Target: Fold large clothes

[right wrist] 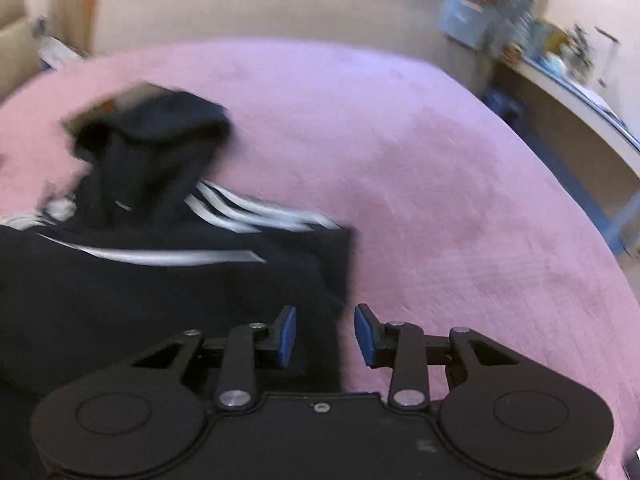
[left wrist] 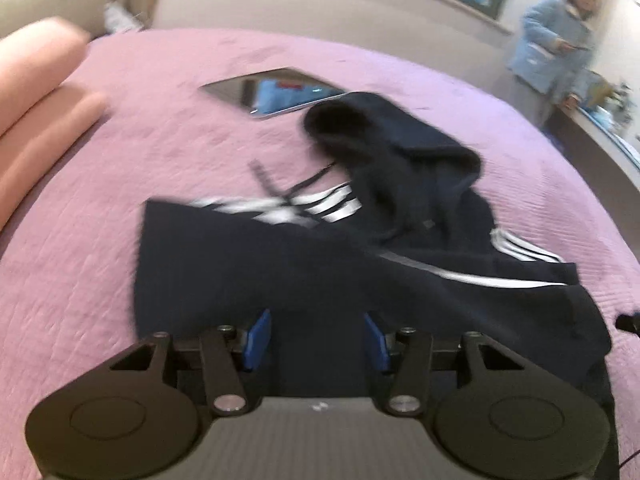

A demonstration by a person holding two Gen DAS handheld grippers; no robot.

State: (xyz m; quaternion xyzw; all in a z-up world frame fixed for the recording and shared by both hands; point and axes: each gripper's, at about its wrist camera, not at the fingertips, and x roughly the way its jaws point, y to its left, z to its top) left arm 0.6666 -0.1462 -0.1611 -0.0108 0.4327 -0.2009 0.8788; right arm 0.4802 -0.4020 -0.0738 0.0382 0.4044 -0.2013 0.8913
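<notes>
Pink bedspread [left wrist: 100, 240] bearing one navy hoodie [left wrist: 280, 264] with white stripes, partly folded, hood beside a tablet [left wrist: 272, 90]. Left gripper [left wrist: 316, 340]: jaws apart over hoodie hem. Right gripper [right wrist: 325, 334]: jaws apart at hoodie edge.

The hoodie [left wrist: 288, 264] is soft, matt navy cloth with white stripes. The bed cover [left wrist: 80, 240] is pink textured fabric. The tablet [left wrist: 276, 92] looks glossy. The left gripper [left wrist: 316, 340] has matt black plastic housing.
</notes>
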